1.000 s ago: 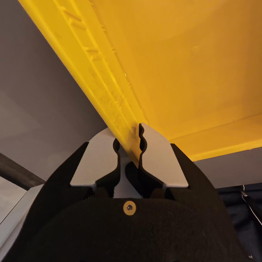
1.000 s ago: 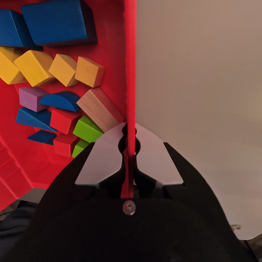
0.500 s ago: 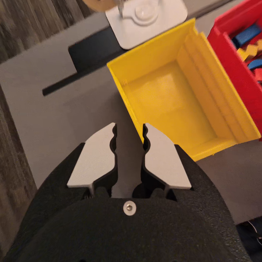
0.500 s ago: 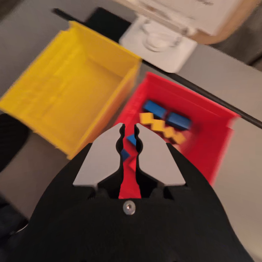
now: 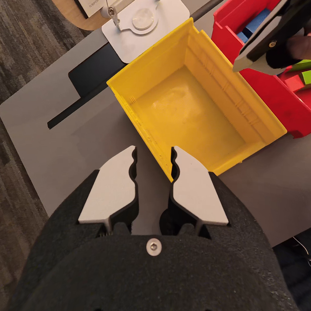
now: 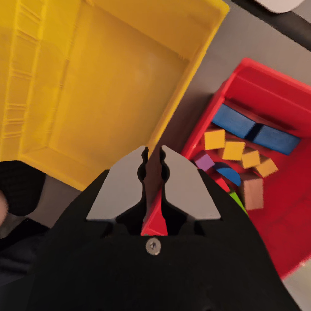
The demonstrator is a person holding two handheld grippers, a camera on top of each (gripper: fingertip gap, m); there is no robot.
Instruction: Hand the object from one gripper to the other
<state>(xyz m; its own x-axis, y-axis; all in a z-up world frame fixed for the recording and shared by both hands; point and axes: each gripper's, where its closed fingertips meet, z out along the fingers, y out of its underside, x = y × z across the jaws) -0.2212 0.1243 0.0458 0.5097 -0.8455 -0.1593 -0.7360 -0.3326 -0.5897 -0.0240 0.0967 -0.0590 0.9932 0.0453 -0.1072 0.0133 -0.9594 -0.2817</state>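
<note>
Fingers (image 5: 116, 183) of our left gripper (image 5: 153, 165) stand apart, empty; our right gripper (image 6: 154, 161) nearly closed, risks snagging the red plastic bin (image 6: 277, 235) wall

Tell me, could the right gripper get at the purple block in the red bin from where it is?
Probably yes. The right gripper hovers open above the red bin, and the purple block lies uncovered on top, just ahead. Neighbouring blocks crowd it, though, so finger room looks tight.

Grey table (image 5: 50, 151) w/ white plate (image 5: 146, 28), black strip (image 5: 94, 79); carpet (image 5: 21, 42) below.
</note>
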